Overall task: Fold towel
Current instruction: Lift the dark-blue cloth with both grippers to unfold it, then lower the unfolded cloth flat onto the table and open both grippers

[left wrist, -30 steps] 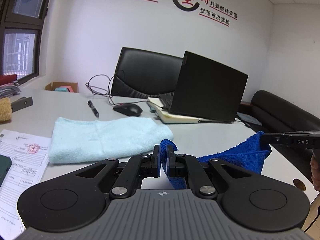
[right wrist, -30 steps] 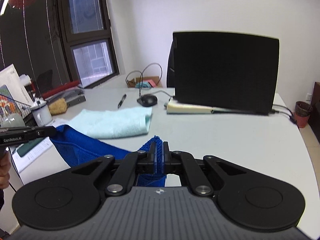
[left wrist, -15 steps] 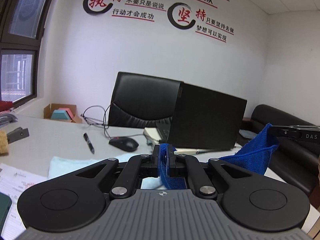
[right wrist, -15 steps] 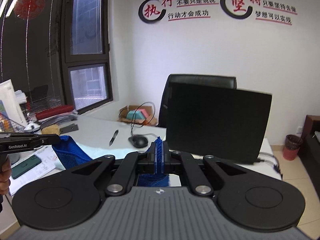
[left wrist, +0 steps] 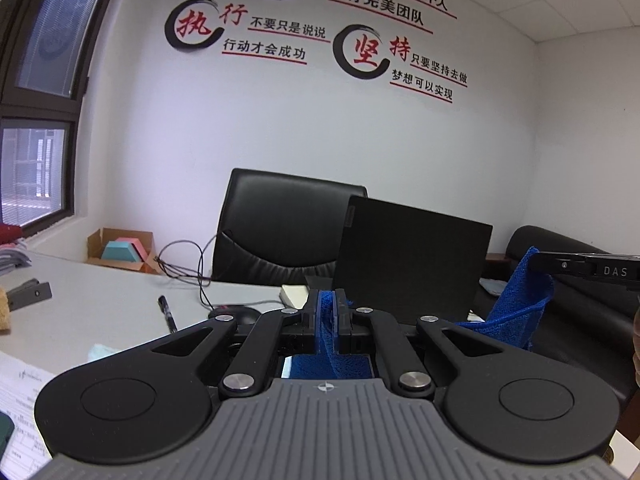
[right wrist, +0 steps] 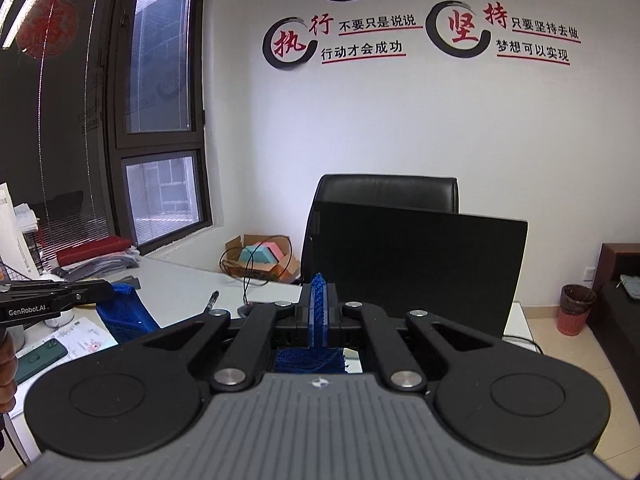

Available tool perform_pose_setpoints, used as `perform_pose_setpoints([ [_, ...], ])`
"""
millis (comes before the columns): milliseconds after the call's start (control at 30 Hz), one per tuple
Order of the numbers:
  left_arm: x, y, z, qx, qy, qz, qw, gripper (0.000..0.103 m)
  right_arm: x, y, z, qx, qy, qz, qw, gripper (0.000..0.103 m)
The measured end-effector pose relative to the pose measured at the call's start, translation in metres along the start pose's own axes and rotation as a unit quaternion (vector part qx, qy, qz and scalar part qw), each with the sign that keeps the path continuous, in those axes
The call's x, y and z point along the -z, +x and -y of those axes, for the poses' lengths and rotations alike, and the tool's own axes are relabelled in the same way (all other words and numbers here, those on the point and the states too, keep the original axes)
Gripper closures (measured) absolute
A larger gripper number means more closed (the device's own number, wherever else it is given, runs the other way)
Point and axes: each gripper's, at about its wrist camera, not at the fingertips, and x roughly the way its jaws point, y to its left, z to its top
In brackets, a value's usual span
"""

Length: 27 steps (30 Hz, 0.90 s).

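The bright blue waffle-textured towel (left wrist: 516, 312) hangs in the air above the grey desk (left wrist: 100, 300), stretched between my two grippers. On the left, my left gripper (left wrist: 328, 312) has its black fingers (left wrist: 310, 316) pinched nearly together on a thin fold of the cloth, which pokes up between them and bunches just behind. In the right wrist view the same gripper (right wrist: 108, 290) enters from the left edge, clamped on a towel corner (right wrist: 124, 312) that droops below it. Further right, my right gripper (right wrist: 319, 308) is likewise closed narrowly on an upright edge of the towel. From the left wrist view it (left wrist: 536, 262) reaches in at the right edge, gripping the opposite corner. The middle span of the towel is hidden behind the gripper bodies. A pale blue cloth (left wrist: 100, 352) on the desk is almost wholly covered, and a black laptop lid (left wrist: 408, 268) blocks part of the black leather chair (left wrist: 280, 224).
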Motion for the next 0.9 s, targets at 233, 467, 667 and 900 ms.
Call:
perform_pose_setpoints([
  [233,0.032,-0.025,0.001,0.0,-0.016,-0.028,0.9995,0.097,0.027,-0.021,0.001,-0.004,0.017,-0.024,1.0,0.099],
  [467,0.063,-0.047,0.007,-0.004,-0.017,-0.055,0.9983,0.097,0.057,-0.051,-0.007,0.001,0.023,-0.043,0.999,0.099],
  [667,0.093,-0.06,0.015,0.006,-0.02,-0.089,0.9958,0.097,0.086,-0.073,-0.015,0.007,0.027,-0.067,0.997,0.099],
  [900,0.119,-0.074,0.02,0.003,-0.011,-0.114,0.9934,0.097,0.113,-0.09,-0.015,0.011,0.045,-0.095,0.994,0.099],
])
